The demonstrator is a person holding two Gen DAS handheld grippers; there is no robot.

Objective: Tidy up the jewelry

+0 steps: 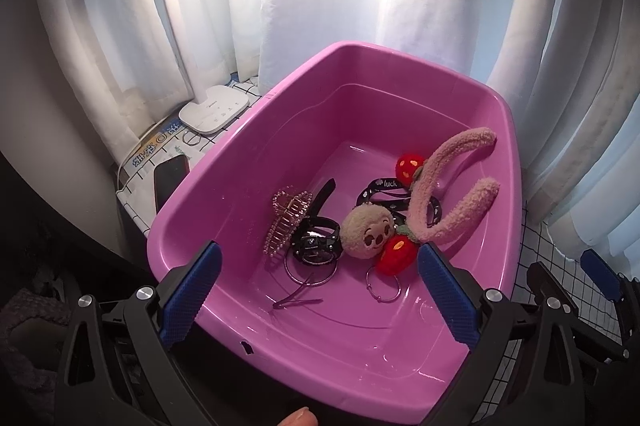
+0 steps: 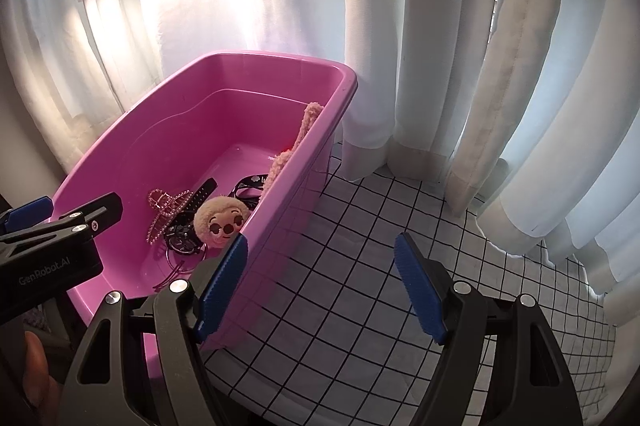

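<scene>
A pink plastic tub [image 1: 280,130] [image 2: 320,162] holds the jewelry: a fuzzy pink headband [image 1: 448,182] with red plush cherries [image 1: 396,254] and a plush face [image 1: 366,232] [image 2: 222,216], a rhinestone hair claw [image 1: 286,218] [image 2: 168,206], a black watch [image 1: 316,246] [image 2: 184,238], a black "luck" band [image 1: 384,190], hoop earrings [image 1: 382,284] and a thin purple tie [image 1: 296,300]. My left gripper [image 1: 318,296] is open and empty above the tub's near end. My right gripper [image 2: 320,284] is open and empty over the tub's right rim and the cloth.
The tub stands on a white cloth with a black grid [image 2: 380,210]. White curtains [image 2: 440,46] hang close behind and to the right. A white lamp base [image 1: 212,110], a dark phone [image 1: 170,178] and a printed sheet lie left of the tub.
</scene>
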